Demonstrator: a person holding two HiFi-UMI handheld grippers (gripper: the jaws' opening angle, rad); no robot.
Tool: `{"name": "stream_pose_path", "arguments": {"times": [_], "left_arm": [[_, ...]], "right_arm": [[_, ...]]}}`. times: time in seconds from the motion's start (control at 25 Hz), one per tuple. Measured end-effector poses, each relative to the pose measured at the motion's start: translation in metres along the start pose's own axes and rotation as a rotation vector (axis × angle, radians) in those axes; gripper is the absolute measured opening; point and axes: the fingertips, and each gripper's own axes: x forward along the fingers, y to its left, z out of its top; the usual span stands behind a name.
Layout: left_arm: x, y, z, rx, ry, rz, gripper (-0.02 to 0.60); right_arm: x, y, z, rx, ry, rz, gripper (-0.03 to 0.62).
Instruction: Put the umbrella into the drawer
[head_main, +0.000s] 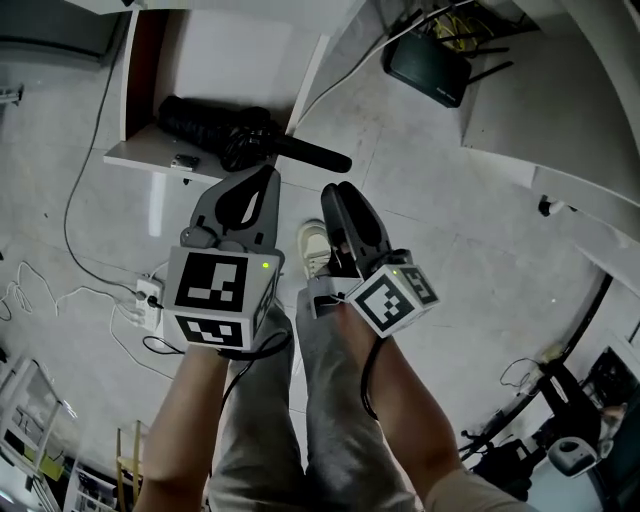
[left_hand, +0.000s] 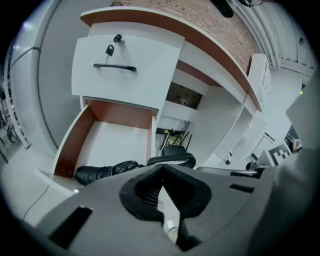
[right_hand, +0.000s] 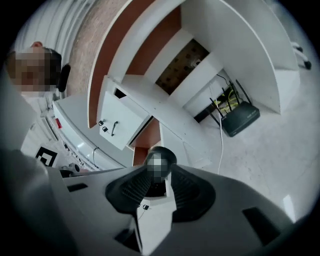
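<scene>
The left gripper (head_main: 267, 172) has its jaws closed, tip against tip, with nothing between them. In the head view its tips sit just in front of the drawer's front edge, near the middle of the umbrella (head_main: 215, 128). The right gripper (head_main: 335, 192) is beside it, off the drawer's front right corner. Its jaws stand a narrow slit apart and hold nothing. They point toward the end of the umbrella's handle (head_main: 318, 155), which is close ahead but not touched.

The black folded umbrella lies across the front of the open drawer (head_main: 230, 45). Its bundled cloth rests on the white bottom, close to the front edge. The handle sticks out past the drawer's right wall, over the floor (head_main: 420, 190). Behind the umbrella the white bottom shows bare back to the rear, with the brown side wall on the left.

Above the open drawer, the left gripper view shows an upper drawer (left_hand: 127, 67) that is shut, with keys hanging at its lock.

To the right of the drawer, grey floor runs as far as a black router (head_main: 430, 68) in the desk's recess. To the drawer's front left, a power strip (head_main: 148, 298) and loose cables lie on the floor. The person's shoe (head_main: 312, 245) stands on the floor in front of the drawer, between the two grippers.
</scene>
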Motion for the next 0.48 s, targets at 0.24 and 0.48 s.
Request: {"name": "stream_pose_path", "arguments": {"times": [0.24, 0.48], "left_arm": [[-0.05, -0.011, 0.045, -0.001, -0.043, 0.028, 0.008], [-0.101, -0.017, 0.101, -0.013, -0.105, 0.053, 0.008]], "right_arm": [[-0.023, 0.065, 0.055, -0.238, 0.01, 0.008, 0.046], [-0.044, 0.153, 0.119, -0.401, -0.005, 0.058, 0.02]]}}
